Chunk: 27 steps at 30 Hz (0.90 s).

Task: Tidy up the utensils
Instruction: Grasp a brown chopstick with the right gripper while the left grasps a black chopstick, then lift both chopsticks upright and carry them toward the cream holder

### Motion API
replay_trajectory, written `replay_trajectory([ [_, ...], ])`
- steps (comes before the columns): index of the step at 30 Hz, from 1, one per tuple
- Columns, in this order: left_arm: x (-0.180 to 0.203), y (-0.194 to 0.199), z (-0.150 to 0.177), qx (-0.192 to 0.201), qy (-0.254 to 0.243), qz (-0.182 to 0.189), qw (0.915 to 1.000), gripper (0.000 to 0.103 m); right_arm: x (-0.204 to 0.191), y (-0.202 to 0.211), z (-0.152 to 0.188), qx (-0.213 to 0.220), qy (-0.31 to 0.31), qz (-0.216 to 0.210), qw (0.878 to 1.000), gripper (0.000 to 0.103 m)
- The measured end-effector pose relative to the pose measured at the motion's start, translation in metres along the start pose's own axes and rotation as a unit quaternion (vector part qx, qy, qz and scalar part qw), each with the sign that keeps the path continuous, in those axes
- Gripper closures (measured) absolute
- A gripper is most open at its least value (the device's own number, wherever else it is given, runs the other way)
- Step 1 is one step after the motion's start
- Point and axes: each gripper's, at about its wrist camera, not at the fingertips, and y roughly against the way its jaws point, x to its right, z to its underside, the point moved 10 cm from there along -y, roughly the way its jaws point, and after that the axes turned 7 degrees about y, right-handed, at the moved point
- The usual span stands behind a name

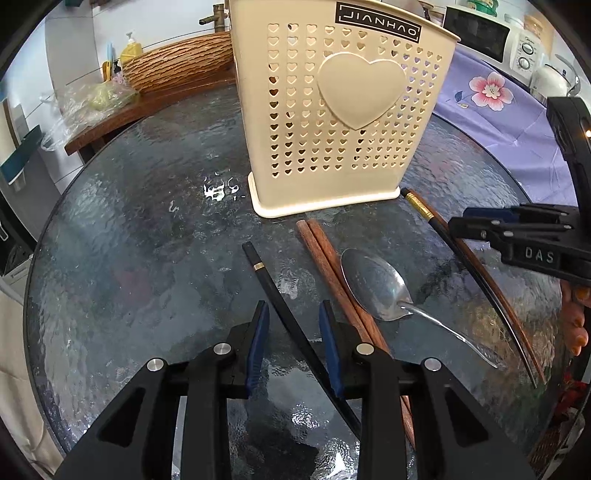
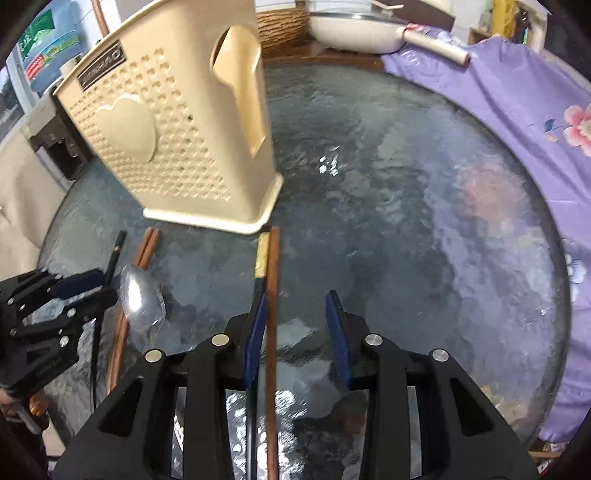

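A cream perforated utensil holder [image 1: 332,110] with a heart stands on the round glass table [image 1: 147,240]; it also shows in the right wrist view [image 2: 177,147]. In front of it lie a black chopstick [image 1: 280,299], a pair of brown wooden chopsticks [image 1: 325,258], a metal spoon [image 1: 376,288], and a black gold-banded chopstick [image 1: 436,221] beside a brown one. My left gripper [image 1: 293,310] is open over the black chopstick. My right gripper [image 2: 297,299] is open over the brown chopstick [image 2: 273,295] and the gold-banded chopstick [image 2: 262,254].
A purple floral cloth [image 2: 517,110] covers the table's right side. A woven basket [image 1: 177,62], soap bottle [image 1: 131,50] and plastic bag [image 1: 85,103] sit behind on a wooden ledge. A microwave [image 1: 491,33] and kettle [image 1: 550,81] stand at back right. A white pan [image 2: 354,29] is behind.
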Motion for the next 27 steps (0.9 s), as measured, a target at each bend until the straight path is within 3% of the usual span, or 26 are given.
replay_trajectory([
  [7,0.0,0.0,0.001,0.001,-0.002,-0.001,1.0,0.076,0.011,-0.001,0.008,-0.004,0.011,0.03,0.999,0.071],
  [14,0.0,-0.003,-0.002,-0.006,0.001,0.0,1.0,0.076,0.004,-0.011,-0.004,-0.009,0.025,0.045,0.999,0.071],
  [17,-0.002,-0.003,-0.003,-0.012,0.005,-0.006,0.9999,0.081,0.001,-0.013,-0.009,-0.016,0.023,0.05,0.998,0.071],
  [21,-0.002,-0.004,-0.005,-0.022,0.011,-0.003,0.9997,0.085,-0.005,-0.016,-0.014,-0.021,0.028,0.05,0.998,0.084],
  [26,0.002,-0.006,-0.005,-0.028,0.007,-0.009,0.9995,0.093,-0.007,-0.015,-0.013,-0.016,0.032,0.045,0.998,0.089],
  [27,0.002,-0.007,-0.005,-0.028,0.009,-0.012,0.9995,0.093,-0.007,-0.014,-0.012,-0.015,0.034,0.046,0.998,0.095],
])
